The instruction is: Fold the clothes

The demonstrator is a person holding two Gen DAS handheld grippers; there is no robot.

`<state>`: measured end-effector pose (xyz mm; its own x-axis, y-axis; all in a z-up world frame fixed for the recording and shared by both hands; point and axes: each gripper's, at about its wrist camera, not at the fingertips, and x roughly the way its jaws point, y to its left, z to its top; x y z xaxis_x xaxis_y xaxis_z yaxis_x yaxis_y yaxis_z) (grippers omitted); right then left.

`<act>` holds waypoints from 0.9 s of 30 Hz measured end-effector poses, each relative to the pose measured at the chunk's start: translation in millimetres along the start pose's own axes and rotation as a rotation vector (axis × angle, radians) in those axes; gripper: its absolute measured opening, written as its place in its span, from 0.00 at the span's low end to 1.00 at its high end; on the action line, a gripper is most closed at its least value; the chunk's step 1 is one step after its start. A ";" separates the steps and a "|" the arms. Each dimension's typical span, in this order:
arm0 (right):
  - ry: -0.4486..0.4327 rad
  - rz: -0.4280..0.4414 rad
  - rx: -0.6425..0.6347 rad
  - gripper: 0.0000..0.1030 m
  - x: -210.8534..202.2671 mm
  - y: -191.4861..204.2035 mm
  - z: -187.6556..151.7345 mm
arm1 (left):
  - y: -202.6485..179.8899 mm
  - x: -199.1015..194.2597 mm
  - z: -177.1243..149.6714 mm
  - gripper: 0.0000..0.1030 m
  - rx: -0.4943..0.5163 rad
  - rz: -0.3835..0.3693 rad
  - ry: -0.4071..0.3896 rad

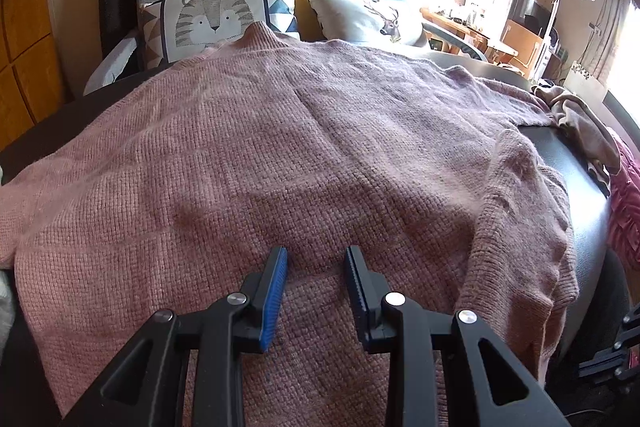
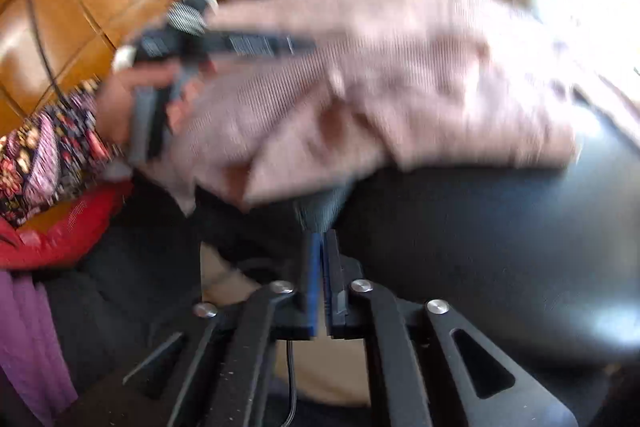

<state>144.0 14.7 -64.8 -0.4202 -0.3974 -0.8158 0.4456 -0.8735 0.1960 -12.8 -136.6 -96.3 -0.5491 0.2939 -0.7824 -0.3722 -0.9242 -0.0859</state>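
Sweater (image 1: 280, 147), pink chunky knit, spread flat, left claw (image 1: 316, 263) released, right claw (image 2: 325, 247) clenched empty

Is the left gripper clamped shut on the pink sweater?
No, the left gripper is open, its blue-padded fingers spread apart above the pink sweater.
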 end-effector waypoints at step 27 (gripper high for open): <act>0.036 -0.013 0.176 0.01 0.8 -30.6 -5.2 | 7.3 -1.3 -5.3 0.29 -0.052 -0.006 -0.031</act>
<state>134.2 42.6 -74.3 -0.3951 -0.3785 -0.8370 0.2937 -0.9154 0.2753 -10.9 -145.0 -99.1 -0.5704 0.3059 -0.7623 -0.3367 -0.9336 -0.1226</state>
